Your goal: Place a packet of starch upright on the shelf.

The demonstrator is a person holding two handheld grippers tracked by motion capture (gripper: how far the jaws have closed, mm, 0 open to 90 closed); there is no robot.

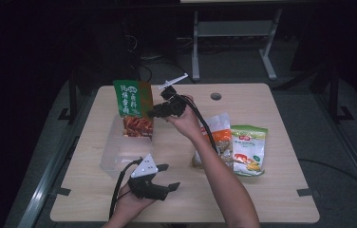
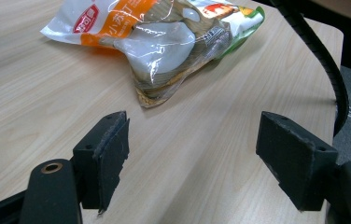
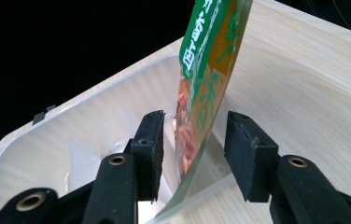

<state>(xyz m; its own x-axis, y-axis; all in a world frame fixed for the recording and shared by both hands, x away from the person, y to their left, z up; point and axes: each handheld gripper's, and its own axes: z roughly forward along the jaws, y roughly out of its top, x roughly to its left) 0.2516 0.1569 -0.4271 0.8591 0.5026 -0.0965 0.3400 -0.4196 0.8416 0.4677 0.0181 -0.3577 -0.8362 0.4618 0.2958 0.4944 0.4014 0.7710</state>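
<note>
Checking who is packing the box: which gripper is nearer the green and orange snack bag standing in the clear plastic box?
Right. The right gripper has its open jaws either side of the green and orange snack bag; the left gripper rests near the table's front edge.

Green snack pouch (image 1: 133, 108) stands upright in the clear container (image 1: 115, 159) at the table's (image 1: 271, 190) left. Right gripper (image 1: 160, 113) sits just beside it, pouch between its jaws. Two bags (image 1: 236, 147) lie right; left gripper (image 1: 164, 176) nearest the front edge.
</note>
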